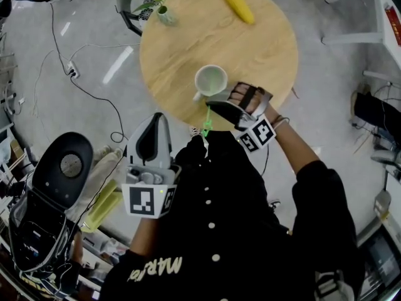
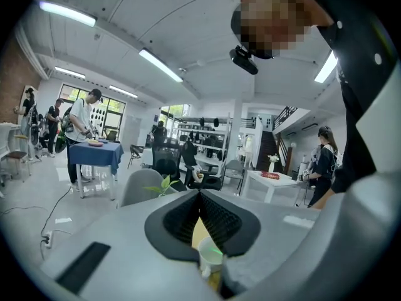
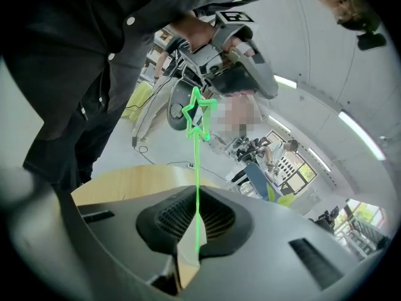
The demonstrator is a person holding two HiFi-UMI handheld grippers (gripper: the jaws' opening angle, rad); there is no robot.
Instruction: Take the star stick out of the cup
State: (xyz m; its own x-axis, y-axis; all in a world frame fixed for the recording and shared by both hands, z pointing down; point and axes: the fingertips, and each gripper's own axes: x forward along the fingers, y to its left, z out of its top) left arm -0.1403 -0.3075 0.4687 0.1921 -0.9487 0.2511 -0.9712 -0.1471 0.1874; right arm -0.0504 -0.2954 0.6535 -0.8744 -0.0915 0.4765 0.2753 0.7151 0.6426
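A white cup [image 1: 210, 80] stands on the round wooden table [image 1: 263, 49] near its front edge. Just in front of the cup, my right gripper [image 1: 210, 106] is shut on the thin green star stick [image 1: 207, 118], whose star end points back toward the person's body past the table edge. In the right gripper view the stick [image 3: 196, 168] rises from the closed pads of my right gripper [image 3: 195, 224] to its star. The stick's other end is hidden. My left gripper [image 1: 159, 119] hangs left of the table edge, shut and empty; its view [image 2: 199, 196] shows the cup [image 2: 210, 254] below the pads.
A yellow corn-like object [image 1: 238, 4] and a small potted plant [image 1: 164, 12] sit at the table's far side. Cables and a power strip [image 1: 72, 71] lie on the floor to the left, and a black chair [image 1: 62, 163] stands at lower left. People stand in the room behind.
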